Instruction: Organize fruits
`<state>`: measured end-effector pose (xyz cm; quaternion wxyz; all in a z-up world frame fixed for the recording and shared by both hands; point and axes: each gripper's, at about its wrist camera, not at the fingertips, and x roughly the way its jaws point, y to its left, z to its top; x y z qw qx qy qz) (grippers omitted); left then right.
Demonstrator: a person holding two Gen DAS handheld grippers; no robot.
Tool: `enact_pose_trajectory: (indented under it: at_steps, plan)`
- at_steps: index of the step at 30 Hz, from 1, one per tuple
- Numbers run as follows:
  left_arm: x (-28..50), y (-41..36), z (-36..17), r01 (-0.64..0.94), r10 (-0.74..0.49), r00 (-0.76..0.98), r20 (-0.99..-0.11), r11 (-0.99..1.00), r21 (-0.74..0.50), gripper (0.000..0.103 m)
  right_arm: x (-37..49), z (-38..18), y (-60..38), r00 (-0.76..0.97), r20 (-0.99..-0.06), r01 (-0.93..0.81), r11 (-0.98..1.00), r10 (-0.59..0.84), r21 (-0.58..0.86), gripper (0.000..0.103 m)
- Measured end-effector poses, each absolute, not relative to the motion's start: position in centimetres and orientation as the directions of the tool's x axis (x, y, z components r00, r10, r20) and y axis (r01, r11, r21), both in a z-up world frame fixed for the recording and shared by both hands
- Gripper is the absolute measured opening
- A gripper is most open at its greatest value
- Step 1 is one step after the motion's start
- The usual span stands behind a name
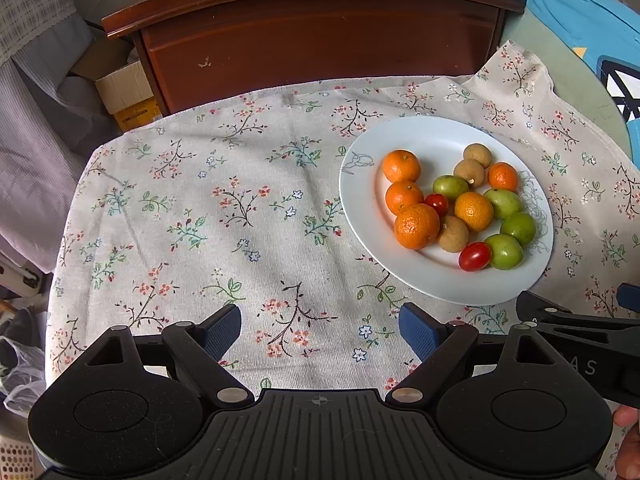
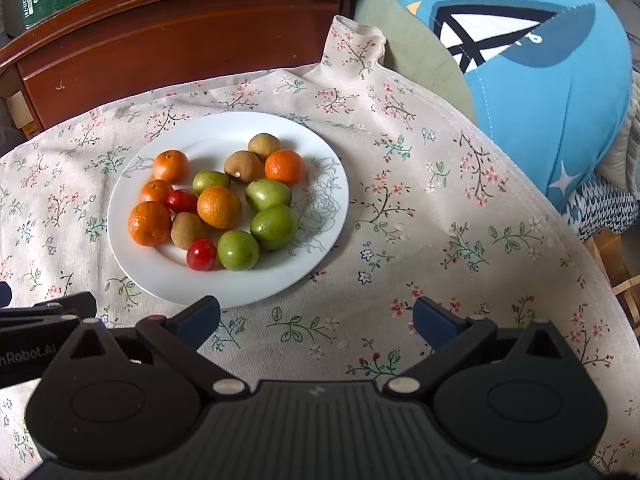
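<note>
A white plate (image 1: 436,280) (image 2: 316,240) sits on the floral tablecloth and holds mixed fruit: several tangerines (image 1: 417,226) (image 2: 219,207), several green fruits (image 1: 506,251) (image 2: 274,227), three brown longans (image 1: 453,233) (image 2: 243,166) and two cherry tomatoes (image 1: 475,256) (image 2: 201,255). My left gripper (image 1: 320,330) is open and empty, low over the cloth, with the plate ahead to its right. My right gripper (image 2: 316,320) is open and empty just in front of the plate's near rim, with the plate ahead to its left.
The floral tablecloth (image 1: 200,220) (image 2: 440,240) covers the table. A dark wooden cabinet (image 1: 320,40) (image 2: 180,40) stands behind it. A blue cushion (image 2: 540,60) lies to the right. Cardboard boxes (image 1: 128,96) sit to the left of the cabinet.
</note>
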<state>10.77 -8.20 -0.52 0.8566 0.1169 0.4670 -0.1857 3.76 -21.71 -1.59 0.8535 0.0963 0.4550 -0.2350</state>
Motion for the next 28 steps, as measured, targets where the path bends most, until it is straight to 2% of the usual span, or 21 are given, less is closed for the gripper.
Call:
enact_pose_trajectory:
  at_steps: [28]
  plan:
    - [10.52, -8.04, -0.49, 0.434, -0.215, 0.513, -0.831, 0.9, 0.034, 0.088, 3.99, -2.28, -21.35, 0.476, -0.824, 0.49, 0.871, -0.308, -0.043, 0.102]
